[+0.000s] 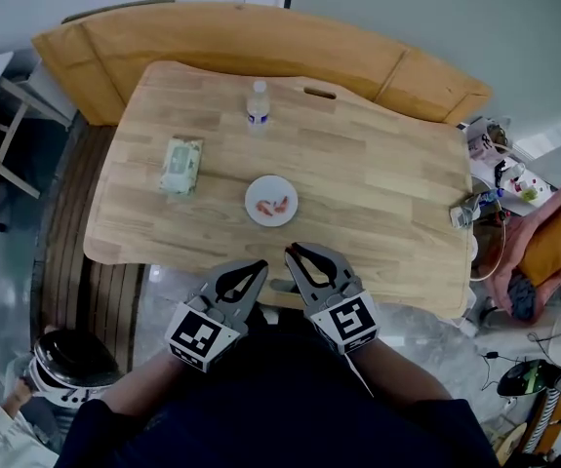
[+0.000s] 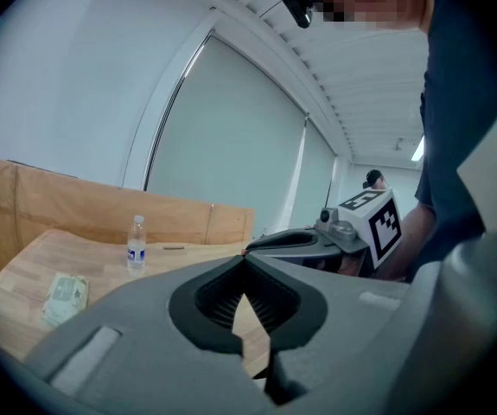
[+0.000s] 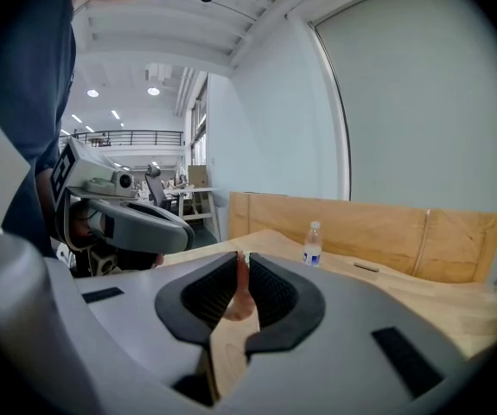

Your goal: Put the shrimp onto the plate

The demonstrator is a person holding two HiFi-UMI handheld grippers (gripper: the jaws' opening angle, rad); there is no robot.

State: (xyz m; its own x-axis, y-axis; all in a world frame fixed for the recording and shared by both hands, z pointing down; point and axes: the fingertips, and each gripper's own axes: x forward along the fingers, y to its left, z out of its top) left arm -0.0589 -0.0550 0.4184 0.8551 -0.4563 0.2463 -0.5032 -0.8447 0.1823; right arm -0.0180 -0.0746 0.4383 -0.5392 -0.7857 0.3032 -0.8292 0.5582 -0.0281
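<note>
A white plate point(image 1: 271, 201) lies near the middle of the wooden table point(image 1: 378, 164) with two pink shrimp point(image 1: 276, 206) on it. Both grippers hang side by side just off the table's front edge, short of the plate. In the right gripper view, my right gripper point(image 3: 241, 262) is shut on another pink shrimp point(image 3: 241, 294), which stands upright between the ribbed pads. In the head view the right gripper point(image 1: 290, 253) points at the plate. My left gripper point(image 1: 263, 263) is beside it, its tips point(image 2: 246, 262) meeting with nothing between them.
A small water bottle point(image 1: 258, 103) stands at the far side of the table. A pack of wipes point(image 1: 181, 164) lies to the plate's left. A curved wooden bench point(image 1: 260, 37) wraps the far edge. Cables and bags point(image 1: 529, 232) crowd the right; a helmet point(image 1: 65, 364) lies lower left.
</note>
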